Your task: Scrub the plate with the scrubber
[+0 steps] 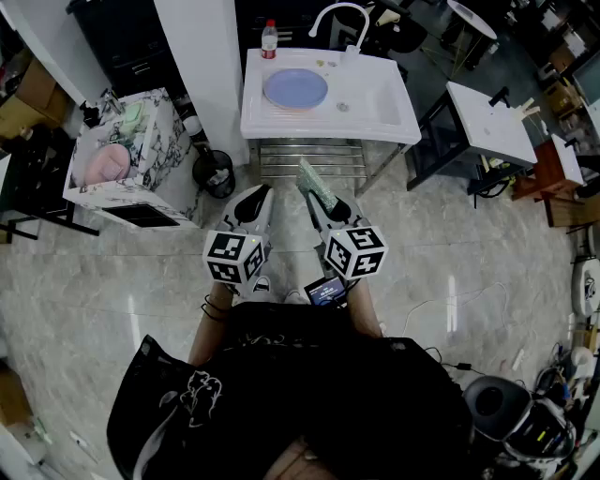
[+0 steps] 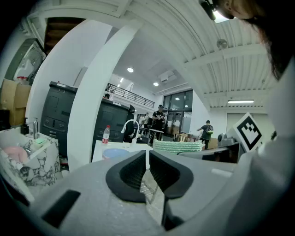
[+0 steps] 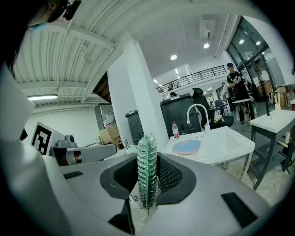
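A round blue plate (image 1: 295, 89) lies on the left part of a white sink unit (image 1: 375, 117), well ahead of both grippers; it also shows as the blue plate (image 3: 186, 146) in the right gripper view and the blue plate (image 2: 115, 153) in the left gripper view. My right gripper (image 1: 323, 201) is shut on a green mesh scrubber (image 1: 315, 184), which stands on edge between its pads as the scrubber (image 3: 147, 173). My left gripper (image 1: 253, 202) is beside it, shut and empty, its jaws meeting in the left gripper (image 2: 147, 168) view. Both are held over the floor, short of the sink.
A white faucet (image 1: 339, 17) and a red-capped bottle (image 1: 269, 39) stand at the sink's back edge. A metal rack (image 1: 309, 157) sits under it. A marble-patterned cabinet (image 1: 131, 159), a black bin (image 1: 214, 172) and a white pillar (image 1: 202, 66) are left; another white table (image 1: 492, 122) is right.
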A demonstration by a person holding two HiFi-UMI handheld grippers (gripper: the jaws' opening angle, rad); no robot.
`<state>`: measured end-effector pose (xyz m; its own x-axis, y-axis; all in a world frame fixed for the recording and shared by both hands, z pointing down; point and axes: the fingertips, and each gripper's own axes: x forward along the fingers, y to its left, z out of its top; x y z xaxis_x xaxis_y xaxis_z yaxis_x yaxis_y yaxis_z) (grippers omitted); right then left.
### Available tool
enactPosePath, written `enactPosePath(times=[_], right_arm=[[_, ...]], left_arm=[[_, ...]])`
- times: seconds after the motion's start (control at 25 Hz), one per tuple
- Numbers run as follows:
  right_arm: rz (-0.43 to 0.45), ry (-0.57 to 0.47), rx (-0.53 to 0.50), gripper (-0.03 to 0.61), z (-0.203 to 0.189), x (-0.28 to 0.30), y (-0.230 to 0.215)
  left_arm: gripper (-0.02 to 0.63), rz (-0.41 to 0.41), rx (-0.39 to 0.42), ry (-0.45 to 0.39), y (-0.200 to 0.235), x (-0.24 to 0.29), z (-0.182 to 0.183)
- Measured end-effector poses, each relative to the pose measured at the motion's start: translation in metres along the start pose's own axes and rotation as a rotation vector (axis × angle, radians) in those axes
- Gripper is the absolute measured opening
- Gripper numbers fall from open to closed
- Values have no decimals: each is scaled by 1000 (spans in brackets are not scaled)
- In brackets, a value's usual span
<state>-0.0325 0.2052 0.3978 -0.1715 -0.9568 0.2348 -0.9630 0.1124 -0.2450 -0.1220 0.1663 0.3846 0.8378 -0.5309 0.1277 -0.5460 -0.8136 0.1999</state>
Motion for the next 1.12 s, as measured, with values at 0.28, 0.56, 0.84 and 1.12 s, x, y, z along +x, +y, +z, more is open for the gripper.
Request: enactPosePath(times=[0.28,0.56,0.84,1.12], right_arm=[[-5,-5,-4,89,-3,0,-2],[-20,-30,4,91,-4,-13,-13],[-19,-21,-9,90,-18,-34,-25],[-3,-10,32,90,-28,-39,-39]], left_arm=[[29,-1,4,-4,0,2,-1],[29,4,12,2,-12,7,-3],[29,18,9,1,-28,11,-14],[29,17,18,37,-39,19,-25]])
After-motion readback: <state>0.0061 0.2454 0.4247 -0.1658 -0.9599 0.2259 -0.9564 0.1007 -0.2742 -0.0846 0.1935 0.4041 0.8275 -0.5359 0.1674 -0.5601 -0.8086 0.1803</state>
